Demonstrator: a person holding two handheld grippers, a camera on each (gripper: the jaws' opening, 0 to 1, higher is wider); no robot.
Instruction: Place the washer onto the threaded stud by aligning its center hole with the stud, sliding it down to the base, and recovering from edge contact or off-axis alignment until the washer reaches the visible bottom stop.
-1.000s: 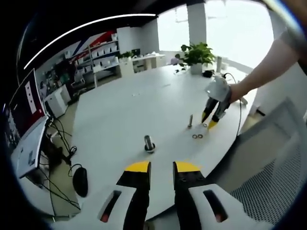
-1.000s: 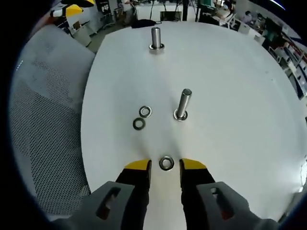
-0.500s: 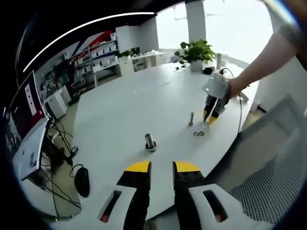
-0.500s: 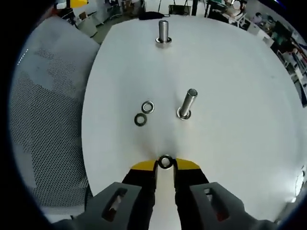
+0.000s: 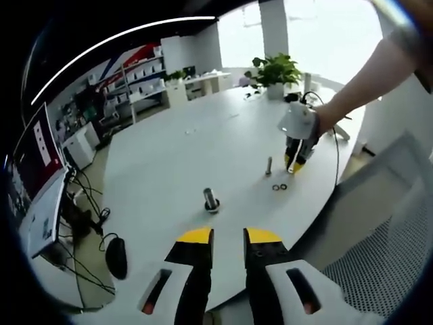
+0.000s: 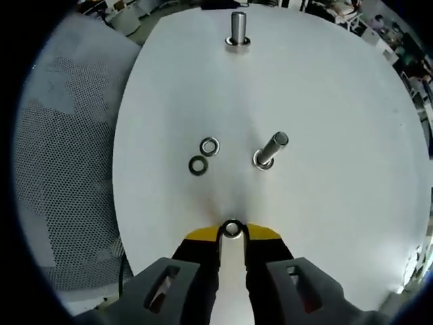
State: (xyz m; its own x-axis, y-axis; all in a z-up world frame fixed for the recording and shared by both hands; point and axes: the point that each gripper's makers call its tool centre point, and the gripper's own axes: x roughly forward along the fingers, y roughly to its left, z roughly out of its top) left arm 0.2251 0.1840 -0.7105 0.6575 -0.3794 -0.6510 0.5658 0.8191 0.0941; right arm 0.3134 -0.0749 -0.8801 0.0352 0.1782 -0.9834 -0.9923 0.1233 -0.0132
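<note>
One washer (image 6: pixel 233 228) is pinched edgewise by the right gripper (image 6: pixel 233 232), short of the stud (image 6: pixel 270 151); a tilted approach may catch its rim. Left gripper (image 5: pixel 228 235) jaws stand slightly apart, empty.

I am at a big round white table (image 5: pixel 176 152). Its top is smooth and bright. Far ahead of my left tool, a green leafy plant in a white pot (image 5: pixel 274 73) sits near the table's far edge. Behind the plant are tall bright windows (image 5: pixel 325 34) and a white pillar (image 5: pixel 272 27). To the left I see white shelves (image 5: pixel 135 78) along the wall. A long white light strip (image 5: pixel 115 42) curves across the dark ceiling. Low on the left, black cables (image 5: pixel 84 217) lie on the floor by a dark screen (image 5: pixel 34 145). Left of my right tool is a grey mesh chair back (image 6: pixel 64 156).
</note>
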